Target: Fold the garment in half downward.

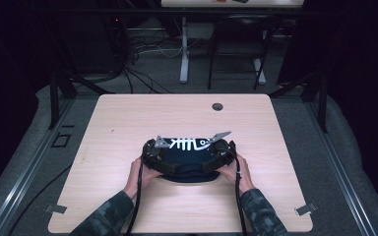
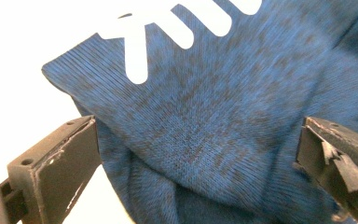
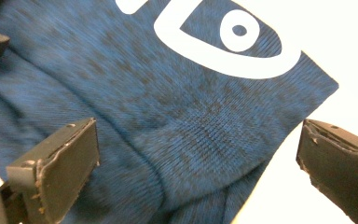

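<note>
Hovering wide-jawed over a blue knit garment (image 1: 189, 164), left hand-held gripper (image 2: 196, 158), right hand-held gripper (image 3: 198, 163), white fishbone print (image 1: 189, 144), no readable writing

Your cloth (image 2: 205, 135) is a matt blue rib knit with a smooth white print (image 3: 242, 51). Your jaw pads are dull black, chipped at the edges. The table (image 1: 128, 118) is pale, satin wood-grain.

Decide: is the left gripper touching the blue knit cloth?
Cannot tell. In the left gripper view the left gripper has its jaws wide open either side of the cloth, but no clear contact or gap shows. In the high view it overlaps the cloth.
</note>
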`<action>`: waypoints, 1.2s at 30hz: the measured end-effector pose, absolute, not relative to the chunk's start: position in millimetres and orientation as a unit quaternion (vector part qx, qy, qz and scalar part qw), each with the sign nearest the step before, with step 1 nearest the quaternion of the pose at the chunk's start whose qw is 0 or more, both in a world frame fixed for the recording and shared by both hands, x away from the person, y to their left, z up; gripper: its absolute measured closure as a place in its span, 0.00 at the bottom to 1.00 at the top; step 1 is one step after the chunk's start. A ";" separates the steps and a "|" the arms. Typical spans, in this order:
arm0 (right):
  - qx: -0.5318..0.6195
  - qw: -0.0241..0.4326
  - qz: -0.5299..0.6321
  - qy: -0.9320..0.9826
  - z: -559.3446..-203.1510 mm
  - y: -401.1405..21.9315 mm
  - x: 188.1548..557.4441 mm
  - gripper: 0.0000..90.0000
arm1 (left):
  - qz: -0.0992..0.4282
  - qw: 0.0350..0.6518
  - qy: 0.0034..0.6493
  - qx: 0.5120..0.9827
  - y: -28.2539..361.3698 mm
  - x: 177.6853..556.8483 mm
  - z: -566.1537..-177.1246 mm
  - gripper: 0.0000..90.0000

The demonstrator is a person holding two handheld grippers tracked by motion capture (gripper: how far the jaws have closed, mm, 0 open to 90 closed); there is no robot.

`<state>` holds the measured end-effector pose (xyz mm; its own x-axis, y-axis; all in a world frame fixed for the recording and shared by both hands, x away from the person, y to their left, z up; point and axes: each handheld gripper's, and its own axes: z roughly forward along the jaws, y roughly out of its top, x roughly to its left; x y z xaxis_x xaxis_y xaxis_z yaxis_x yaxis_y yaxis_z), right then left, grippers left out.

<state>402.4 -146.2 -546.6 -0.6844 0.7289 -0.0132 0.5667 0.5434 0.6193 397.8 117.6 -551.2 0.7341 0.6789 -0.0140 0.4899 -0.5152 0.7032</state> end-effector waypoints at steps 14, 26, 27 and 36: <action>0.366 0.178 0.323 0.855 -501.8 -183.1 349.5 0.00 | 0.156 0.383 0.341 0.845 165.4 365.0 -520.7 0.00; 0.403 0.203 0.322 0.832 -497.4 -237.3 311.3 0.00 | 0.176 0.368 0.359 0.839 196.8 345.8 -522.0 0.00; 0.407 0.204 0.321 0.831 -498.4 -241.8 308.9 0.00 | 0.175 0.364 0.362 0.840 198.8 345.3 -524.1 0.00; 0.446 0.193 0.307 0.818 -532.2 -271.0 297.7 0.00 | 0.165 0.345 0.394 0.836 214.3 341.7 -552.0 0.00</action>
